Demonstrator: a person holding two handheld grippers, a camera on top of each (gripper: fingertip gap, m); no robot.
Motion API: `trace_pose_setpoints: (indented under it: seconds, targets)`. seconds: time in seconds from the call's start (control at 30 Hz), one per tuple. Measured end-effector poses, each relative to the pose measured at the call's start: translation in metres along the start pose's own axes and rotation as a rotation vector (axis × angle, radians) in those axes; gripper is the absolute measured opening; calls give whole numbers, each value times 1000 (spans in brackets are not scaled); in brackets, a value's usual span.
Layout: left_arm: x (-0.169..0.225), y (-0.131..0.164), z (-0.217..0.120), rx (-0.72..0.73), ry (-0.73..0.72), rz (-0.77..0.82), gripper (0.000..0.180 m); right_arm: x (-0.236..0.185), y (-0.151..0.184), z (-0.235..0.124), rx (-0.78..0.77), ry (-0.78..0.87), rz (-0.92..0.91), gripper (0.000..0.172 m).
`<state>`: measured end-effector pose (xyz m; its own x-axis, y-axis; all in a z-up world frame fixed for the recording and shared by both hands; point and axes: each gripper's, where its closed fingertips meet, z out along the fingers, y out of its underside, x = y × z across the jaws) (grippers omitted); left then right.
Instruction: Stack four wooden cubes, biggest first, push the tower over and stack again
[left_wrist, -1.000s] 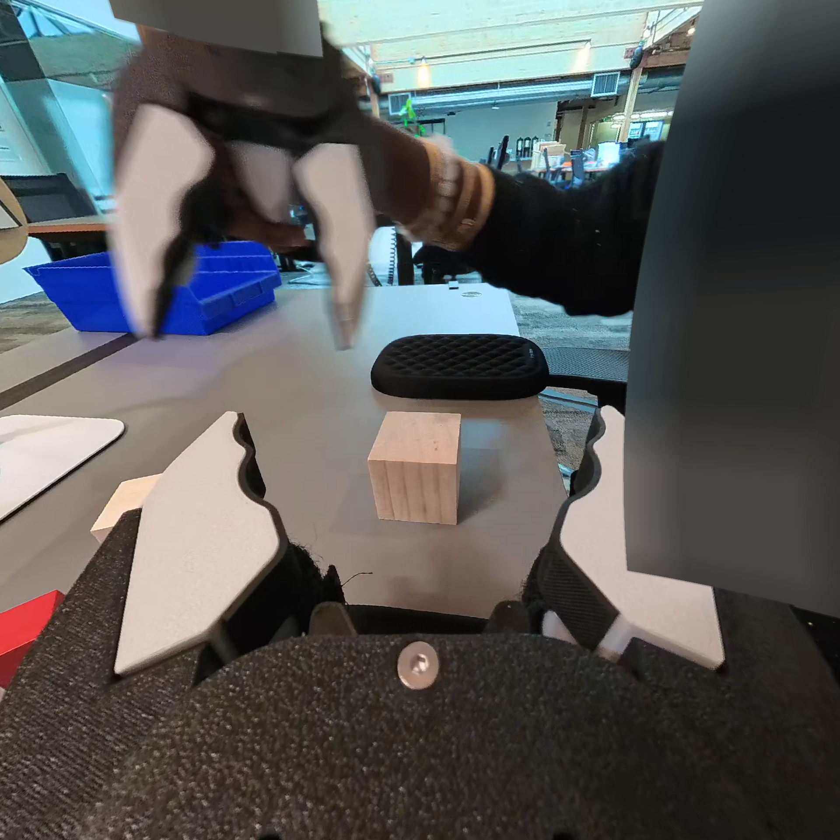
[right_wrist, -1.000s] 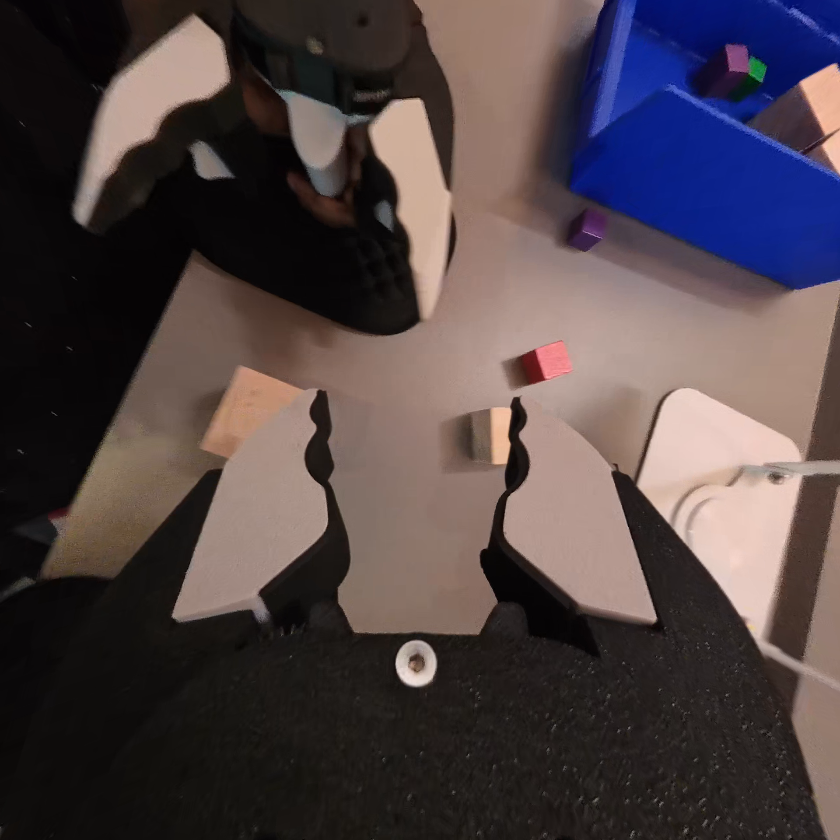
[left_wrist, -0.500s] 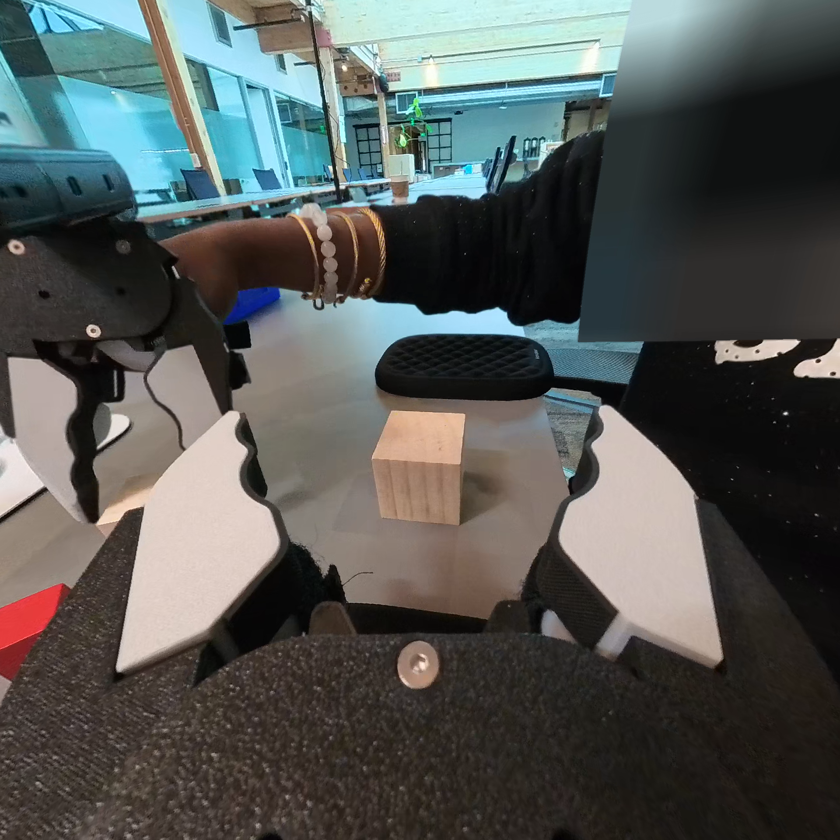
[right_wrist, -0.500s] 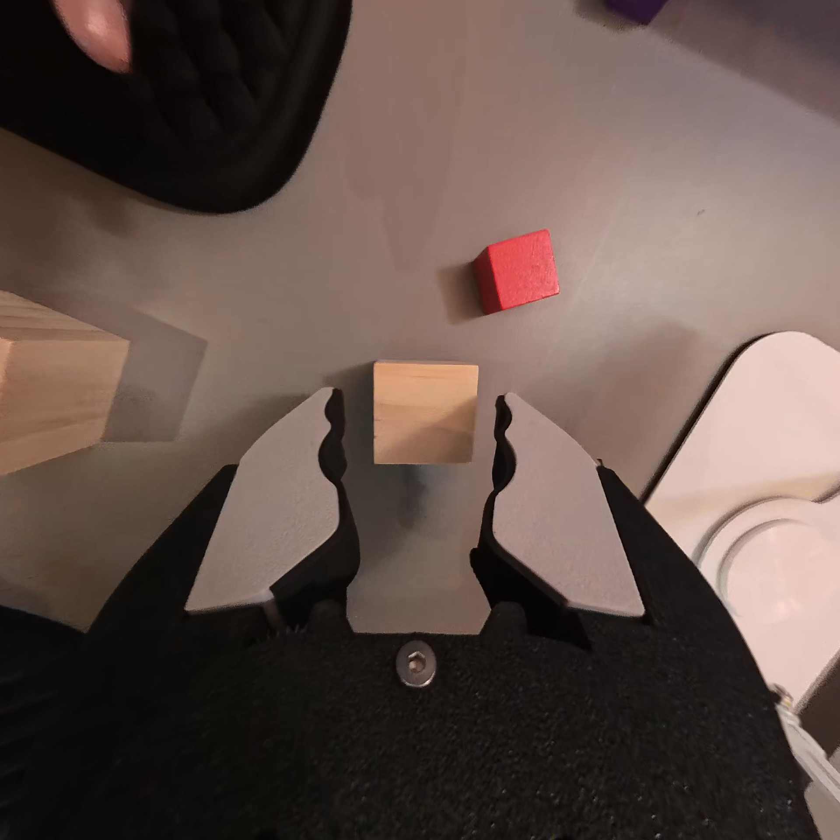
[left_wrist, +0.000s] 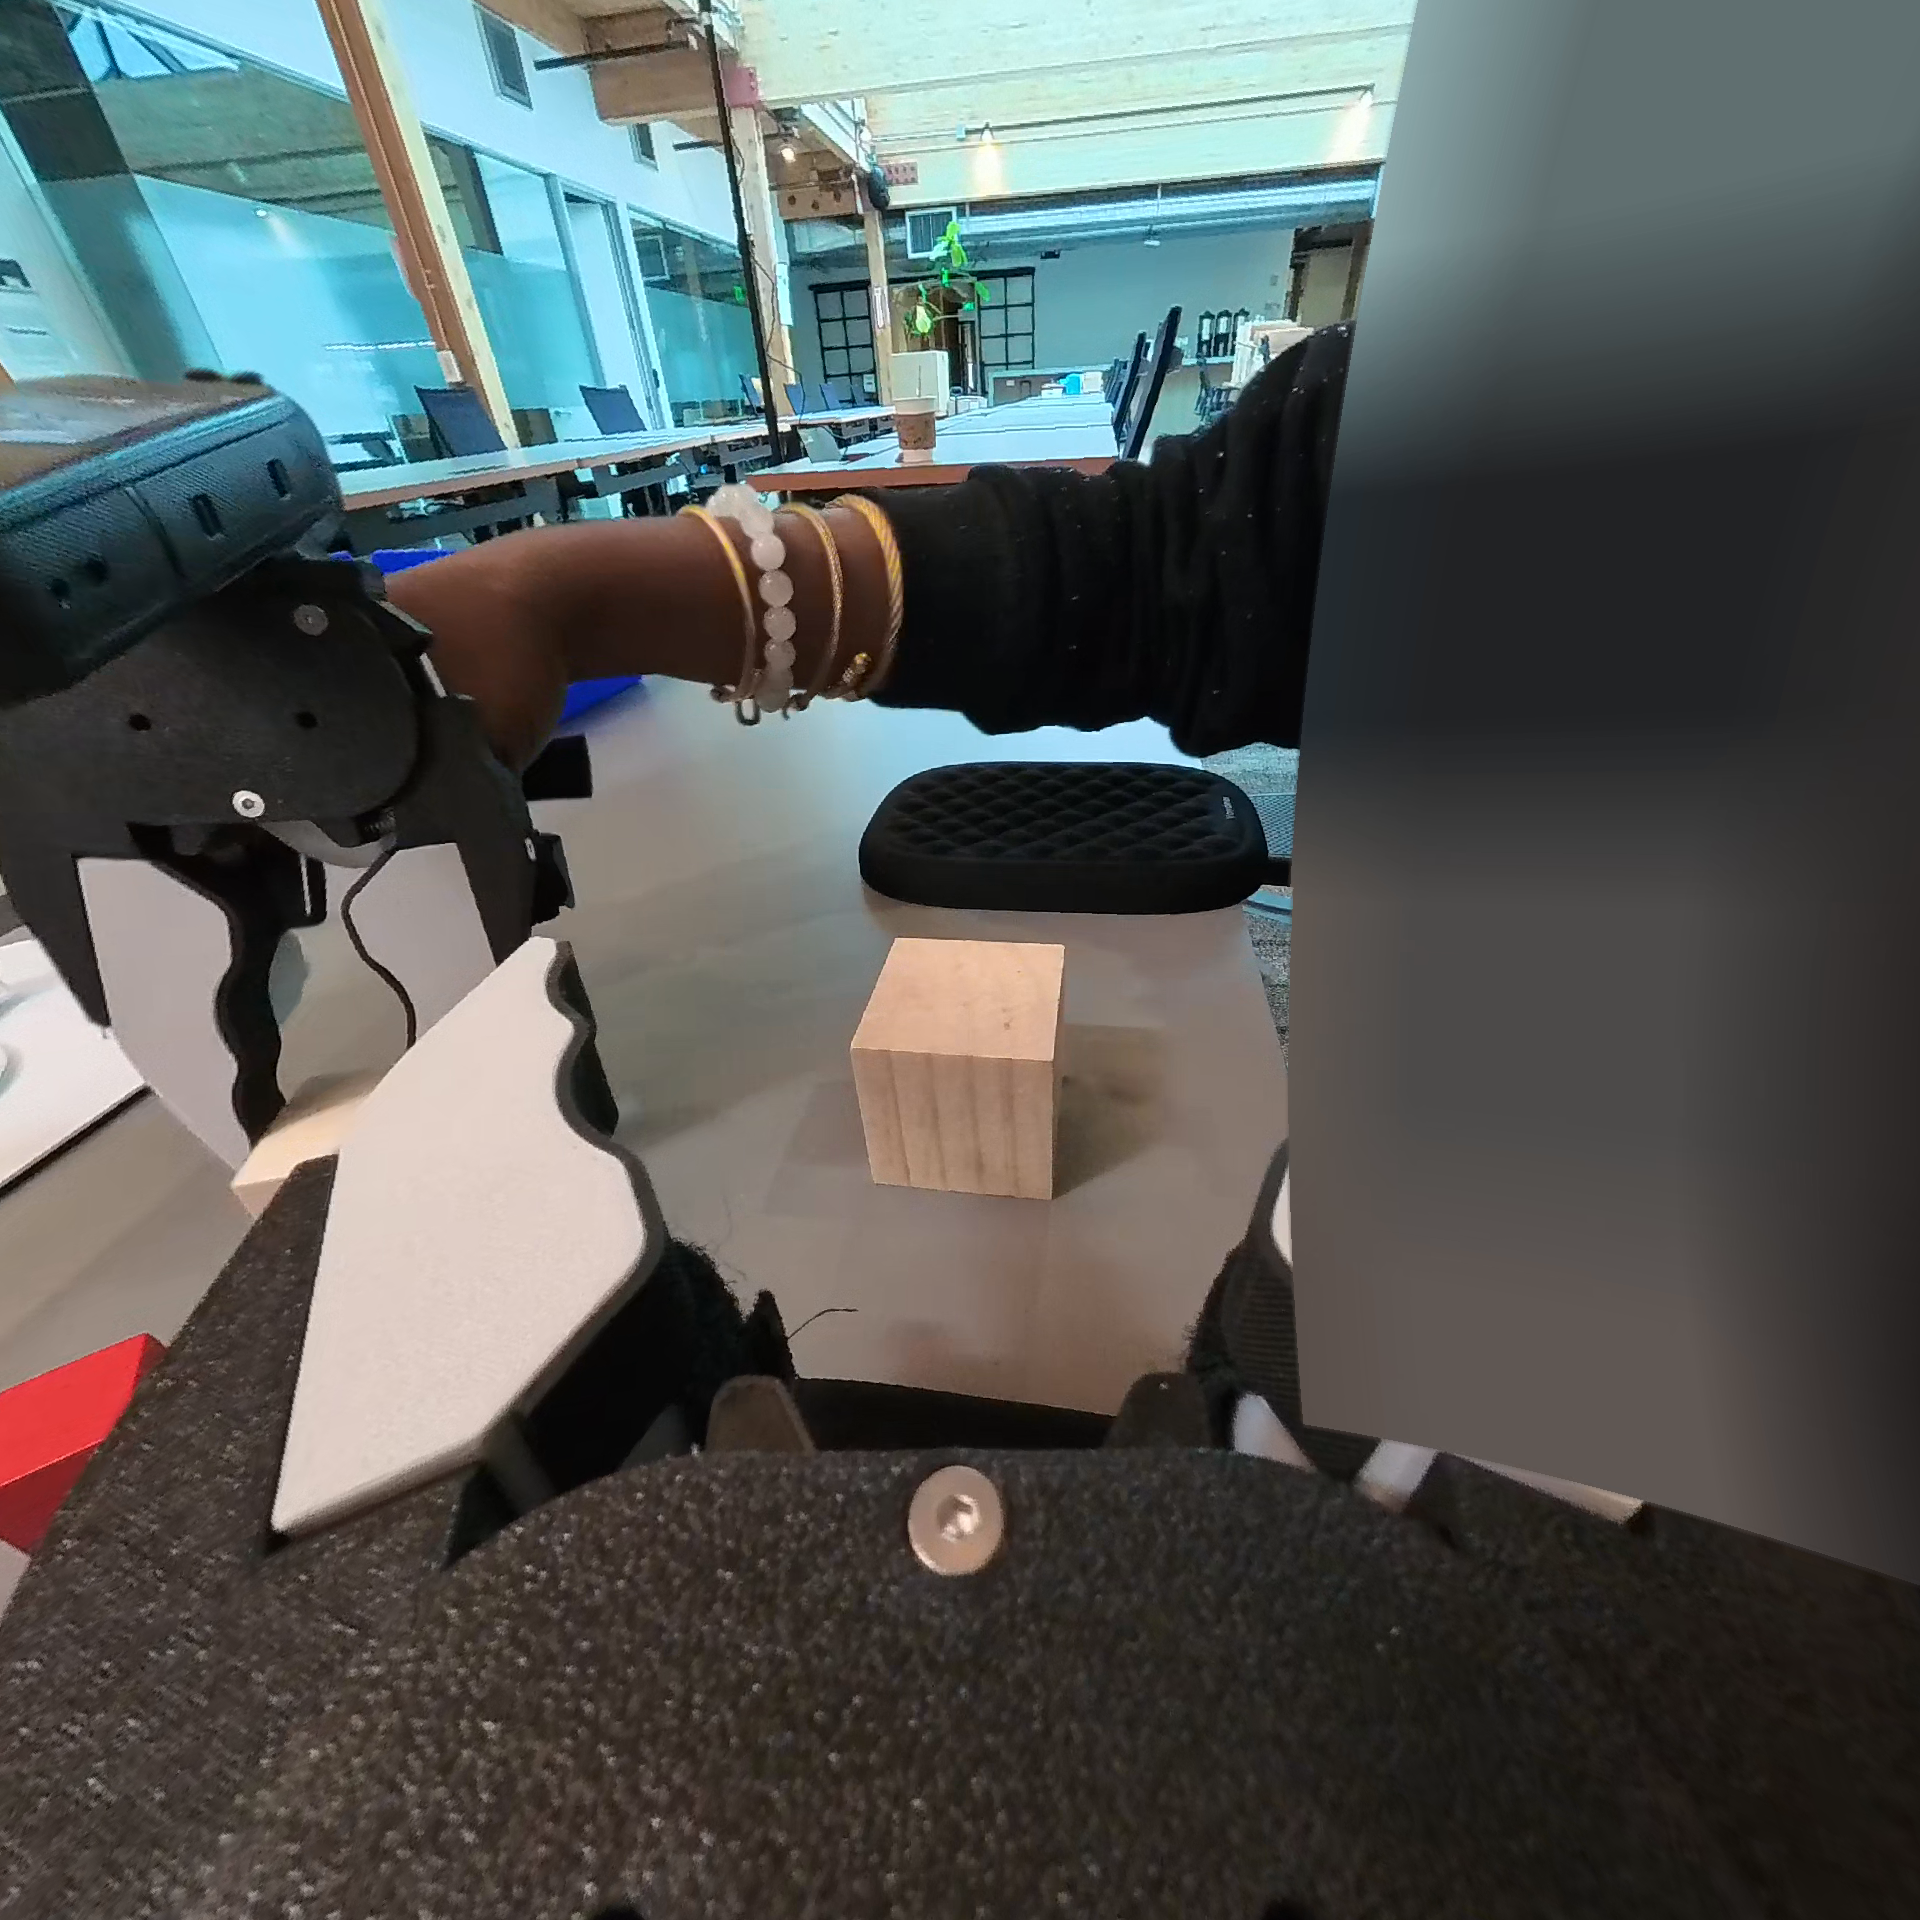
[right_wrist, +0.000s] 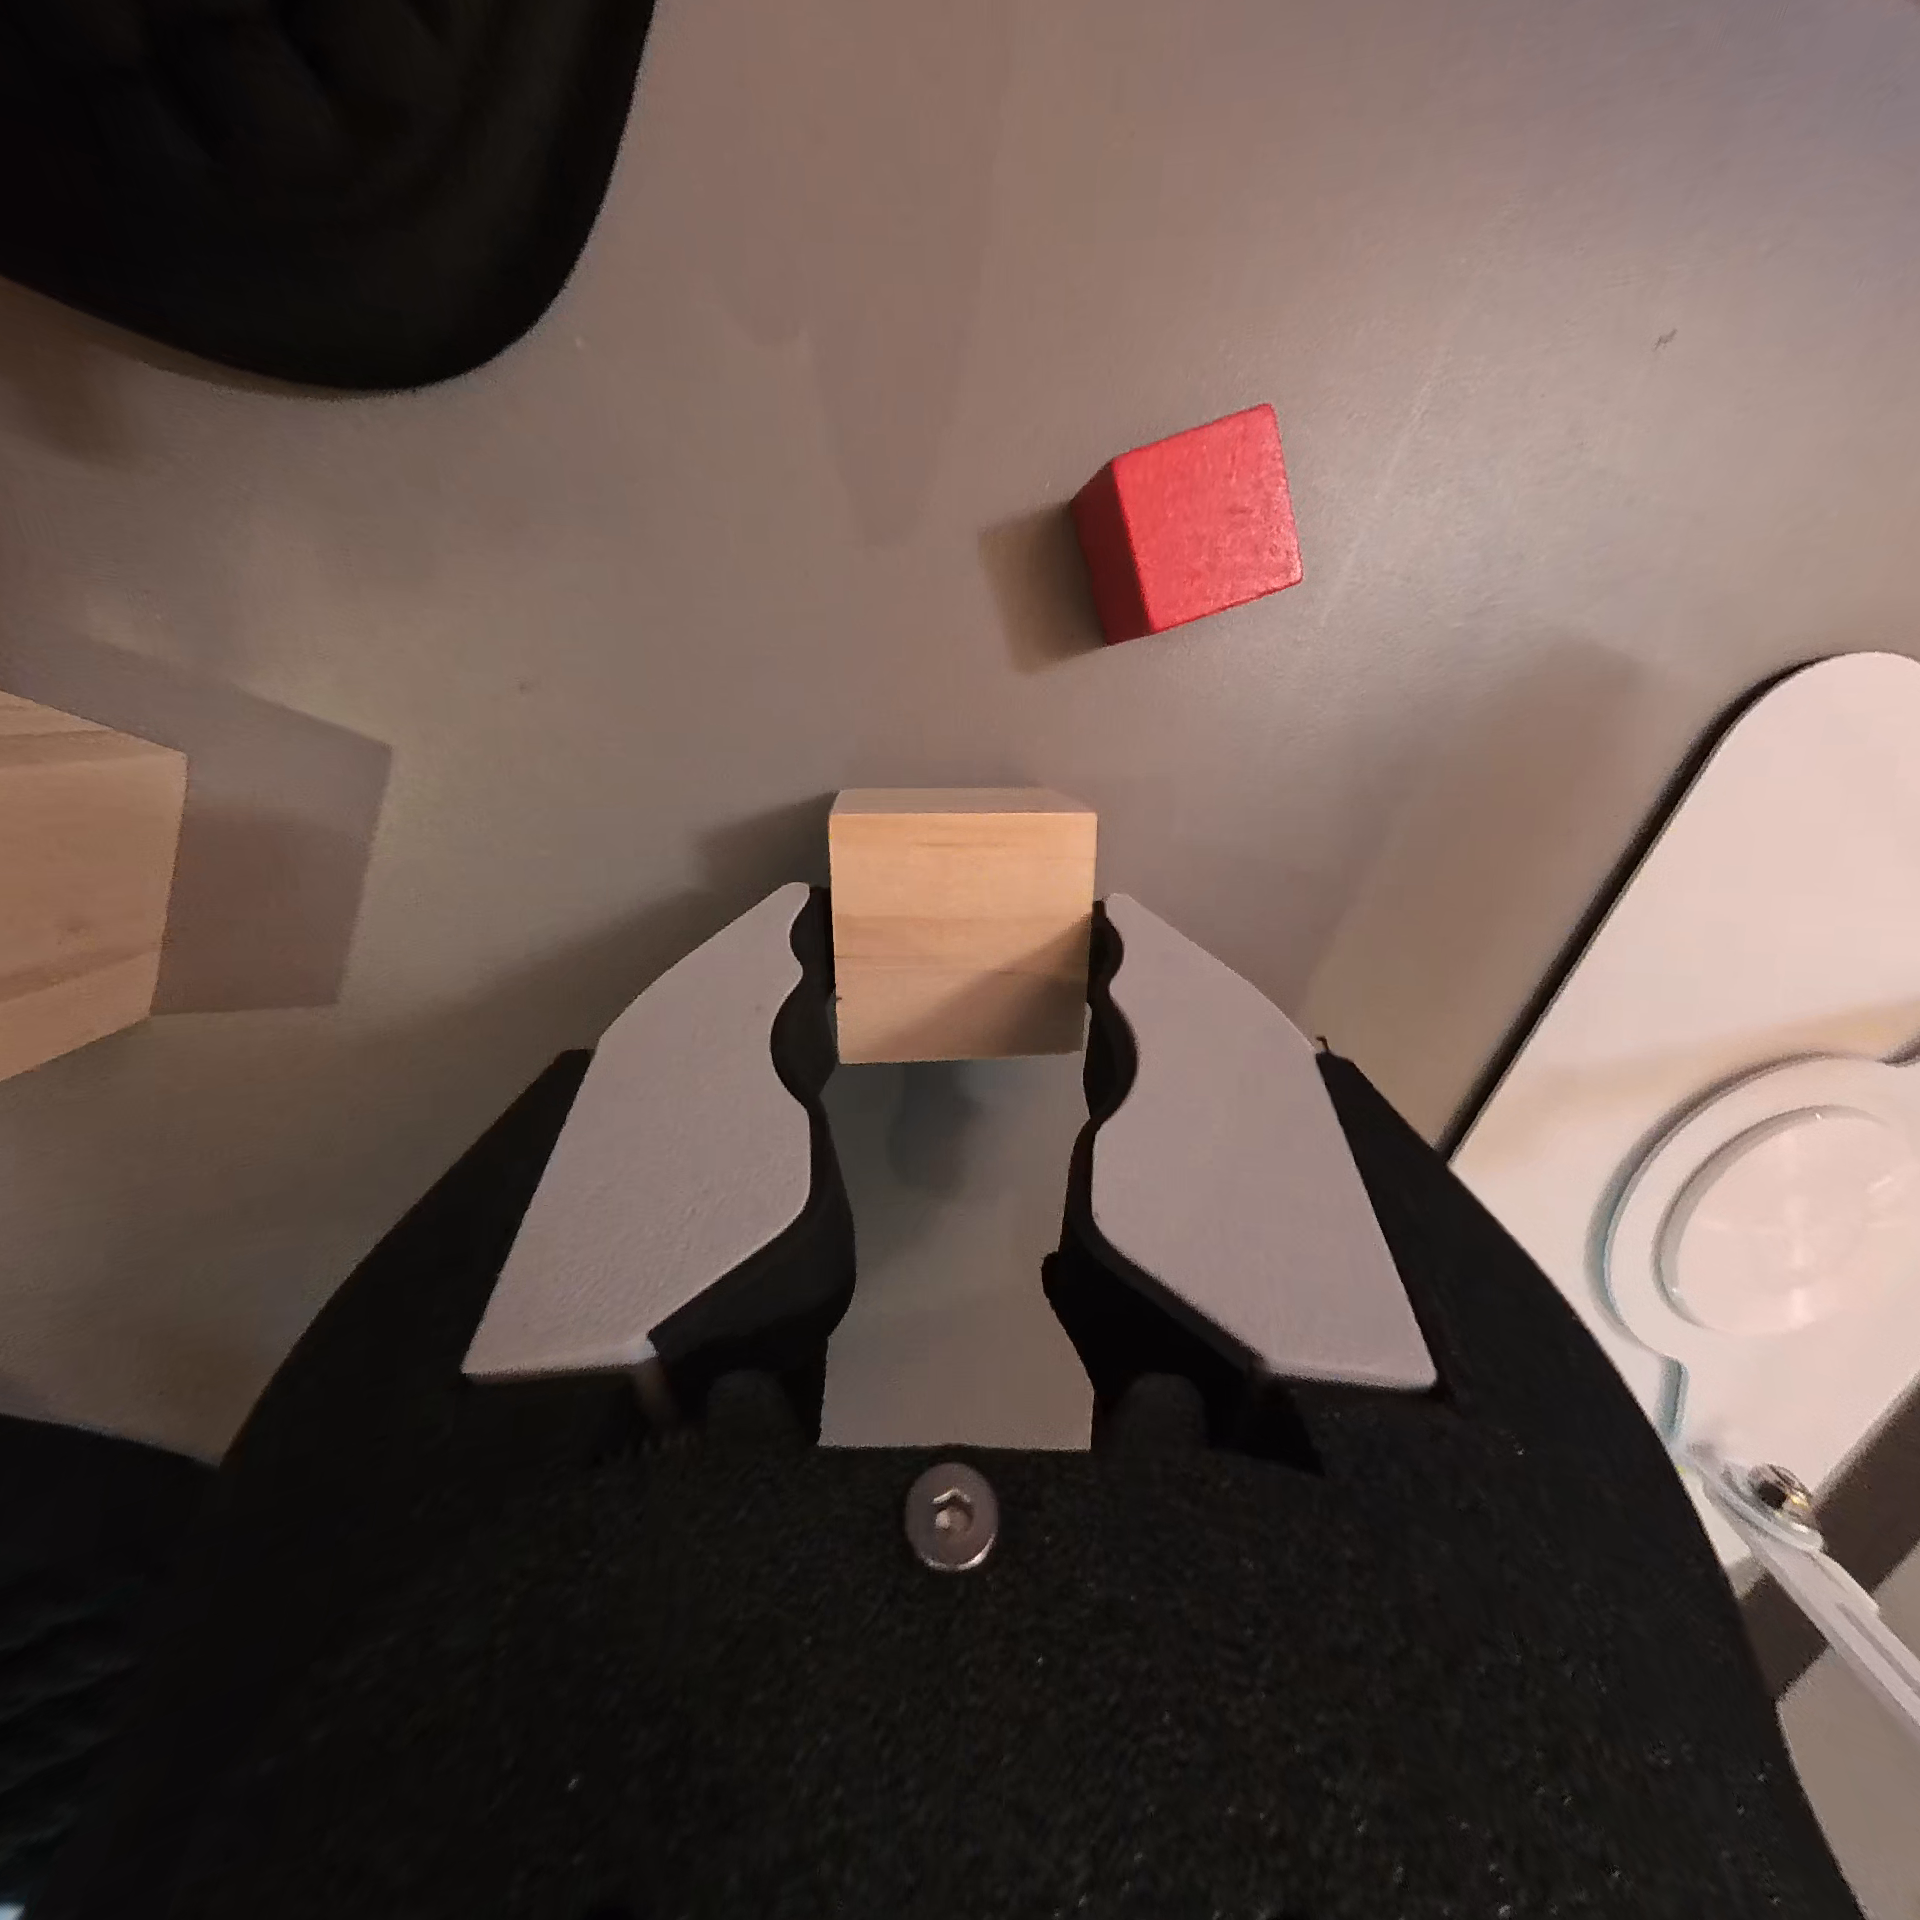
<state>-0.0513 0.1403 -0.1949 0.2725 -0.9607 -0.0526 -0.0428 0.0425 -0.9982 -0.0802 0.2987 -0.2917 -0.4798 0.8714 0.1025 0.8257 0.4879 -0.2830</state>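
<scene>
Right wrist view looks straight down on your right gripper (right_wrist: 961, 925), whose two fingers pinch a small pale wooden cube (right_wrist: 962, 925) that sits on the grey table (right_wrist: 1455, 260); both dark pads press against its opposite sides. A red cube (right_wrist: 1190, 525) lies apart from it, farther out and toward the right, a larger wooden block (right_wrist: 73, 883) stands well off to the left, a black quilted pad (right_wrist: 291, 177) fills the upper left corner, and a white board (right_wrist: 1766, 935) with a round fitting lies along the right edge. In the left wrist view your left gripper (left_wrist: 935, 1039) is spread wide and holds nothing; its right finger is mostly hidden behind a grey patch. The larger wooden block (left_wrist: 961, 1065) stands on the table ahead of it, between the lines of the fingers and clear of the finger that shows, with the black quilted pad (left_wrist: 1060, 836) beyond. Your right gripper (left_wrist: 187, 935) shows at the left, pointing down, a braceleted wrist (left_wrist: 790, 603) behind it
</scene>
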Motion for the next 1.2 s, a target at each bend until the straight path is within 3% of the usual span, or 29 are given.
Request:
trace_pose_setpoints:
  seconds: [0.23, 0.53, 0.83, 1.2]
  targets:
    - [-1, 0, 0, 0, -3, -6, 131, -10, -7, -31, -10, 62, 131, 45]
    - [-2, 0, 0, 0, -12, -6, 130, -75, -33, -97, 36, 97, 374, 45]
    - [-3, 0, 0, 1, -23, 1, 128, -130, -33, -90, -7, 142, 443, 46]
    - [-3, 1, 0, -4, -28, 2, 127, -148, -30, -71, -2, 125, 437, 46]
